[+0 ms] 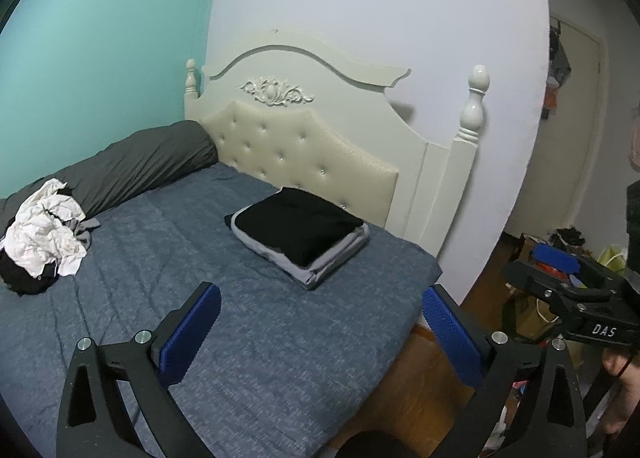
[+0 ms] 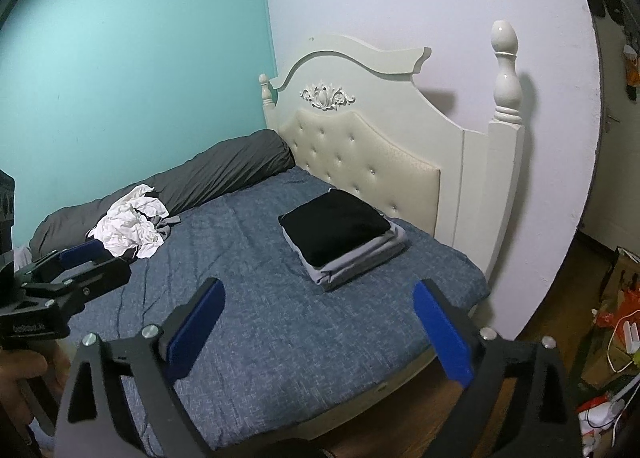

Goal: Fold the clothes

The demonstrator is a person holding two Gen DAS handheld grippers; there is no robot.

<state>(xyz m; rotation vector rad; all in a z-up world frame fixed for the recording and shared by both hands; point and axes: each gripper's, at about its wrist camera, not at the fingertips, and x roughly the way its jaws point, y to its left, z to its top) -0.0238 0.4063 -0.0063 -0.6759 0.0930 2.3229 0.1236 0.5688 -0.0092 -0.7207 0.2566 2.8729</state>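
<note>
both claws hang above the near part of the bed [image 1: 260,338], empty and spread wide. the left claw [image 1: 320,334] has its blue pads [image 1: 192,334] well apart with only the blue bedspread between them; the right claw [image 2: 320,330] stands the same way, nothing pinched.

the task's things sit in two places. a folded stack [image 1: 300,234], black on top of grey, lies at about 12 o'clock from the left claw, near the padded headboard [image 1: 304,146]. the unfolded heap [image 1: 44,234], mostly white cloth with dark and grey pieces under it, lies at about 10 o'clock, against the long grey bolster [image 1: 140,166] by the teal wall.

the heap looks like light, limp cloth, crumpled and tangled, so a pinch will likely drag neighbours along. judging from this, the top white piece is the one to take, by an edge or a corner sticking up, then shaken free before spreading flat on the bare bedspread. the cloth is not fragile; thin fabric may slip unless the pads close on a doubled fold.
</note>
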